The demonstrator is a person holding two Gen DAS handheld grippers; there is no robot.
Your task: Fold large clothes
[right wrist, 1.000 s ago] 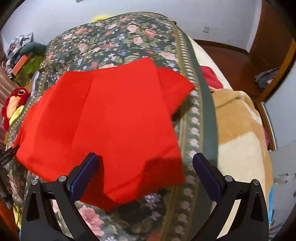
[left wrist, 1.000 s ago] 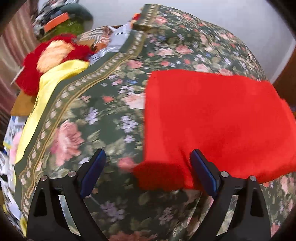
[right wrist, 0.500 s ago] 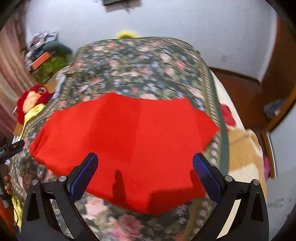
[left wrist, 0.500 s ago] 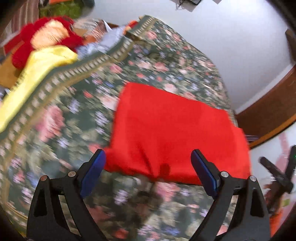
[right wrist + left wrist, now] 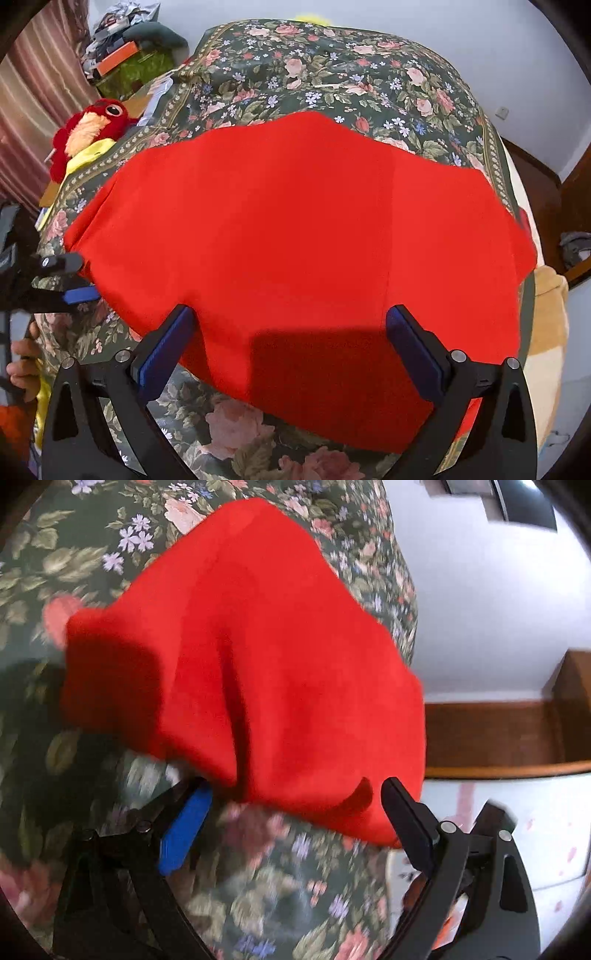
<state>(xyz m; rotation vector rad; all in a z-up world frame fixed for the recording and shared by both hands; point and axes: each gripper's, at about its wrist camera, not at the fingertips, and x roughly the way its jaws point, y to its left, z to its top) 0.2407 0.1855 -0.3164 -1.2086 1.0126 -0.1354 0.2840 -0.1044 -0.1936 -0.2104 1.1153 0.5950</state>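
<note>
A large red garment (image 5: 303, 240) lies folded and spread on a dark floral bedspread (image 5: 332, 70). My right gripper (image 5: 291, 354) is open, its jaws straddling the garment's near edge from above. My left gripper (image 5: 295, 812) is open at the garment's left end (image 5: 258, 657), with the cloth edge between its blue-padded fingers (image 5: 184, 830). The left gripper also shows in the right wrist view (image 5: 70, 280) at the garment's left corner. Neither gripper is closed on the cloth.
A red plush toy (image 5: 85, 133) and yellow cloth (image 5: 88, 151) lie at the bed's left side, with clutter (image 5: 125, 55) behind. A beige blanket (image 5: 546, 332) hangs on the right. A wooden baseboard (image 5: 498, 734) and white wall (image 5: 480, 590) are beyond the bed.
The left gripper has swung around to the garment's left end and come in close to its edge. The right gripper has moved nearer and now centres on the near edge.
</note>
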